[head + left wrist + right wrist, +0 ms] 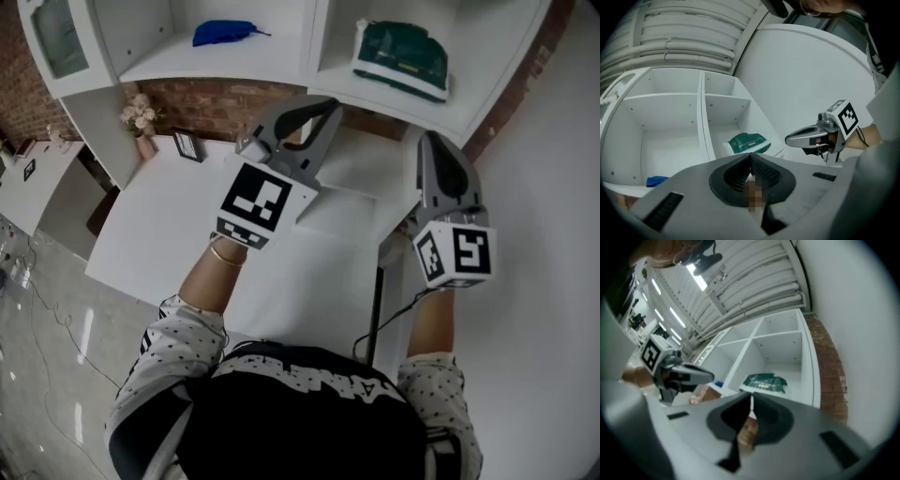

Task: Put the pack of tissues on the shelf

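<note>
Head view: my left claw (326, 103) and right claw (427, 141) both closed, empty; green tissue pack (403, 56) lies on shelf (483, 89), upper right.

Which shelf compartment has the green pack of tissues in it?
The right-hand compartment as the head view shows it: the green pack of tissues lies on its floor. The compartment to its left holds a blue thing instead.

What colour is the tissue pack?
Dark green pack of tissues, clearest in the head view.
</note>
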Available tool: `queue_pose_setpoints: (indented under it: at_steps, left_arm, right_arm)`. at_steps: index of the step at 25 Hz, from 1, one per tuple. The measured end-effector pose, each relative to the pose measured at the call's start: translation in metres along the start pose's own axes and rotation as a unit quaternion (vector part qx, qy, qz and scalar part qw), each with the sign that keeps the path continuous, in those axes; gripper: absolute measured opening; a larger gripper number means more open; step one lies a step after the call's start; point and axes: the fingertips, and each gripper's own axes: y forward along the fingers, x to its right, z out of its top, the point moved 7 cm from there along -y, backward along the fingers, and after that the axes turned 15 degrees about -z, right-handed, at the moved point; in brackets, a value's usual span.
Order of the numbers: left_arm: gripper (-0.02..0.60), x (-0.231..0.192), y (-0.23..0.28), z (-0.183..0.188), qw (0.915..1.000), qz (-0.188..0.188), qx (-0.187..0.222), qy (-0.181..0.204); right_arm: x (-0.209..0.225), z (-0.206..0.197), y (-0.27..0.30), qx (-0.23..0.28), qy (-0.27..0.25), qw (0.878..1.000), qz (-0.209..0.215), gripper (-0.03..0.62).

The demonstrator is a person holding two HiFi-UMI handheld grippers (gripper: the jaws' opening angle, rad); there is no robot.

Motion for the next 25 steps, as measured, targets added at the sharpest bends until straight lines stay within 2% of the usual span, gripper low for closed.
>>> queue_pose_setpoints:
  at_steps: [5, 8, 13, 18, 25]
  left_arm:
    - [0.036, 0.025, -0.016, -0.015, 0.9989, -0.017, 0.013, -0.041]
    - [0.037, 0.040, -0.026, -0.027, 0.9968, -0.024, 0.019, -0.074]
    - [0.037, 0.059, -0.041, -0.048, 0.9927, -0.026, -0.002, -0.118]
    - [0.037, 0.070, -0.047, -0.059, 0.9907, -0.034, -0.023, -0.130]
    - [0.037, 0.070, -0.051, -0.062, 0.9905, -0.025, -0.030, -0.132]
  right_arm:
    - [-0.021, -0.021, -0.030, -0.026, 0.045, 0.998, 0.036, 0.038]
    - [-0.035, -0.033, -0.045, -0.037, 0.066, 0.996, 0.039, 0.037]
    - [-0.055, -0.049, -0.064, -0.056, 0.086, 0.993, 0.055, 0.035]
    - [-0.058, -0.062, -0.074, -0.073, 0.110, 0.989, 0.061, 0.035]
    - [-0.062, -0.070, -0.074, -0.083, 0.116, 0.987, 0.073, 0.032]
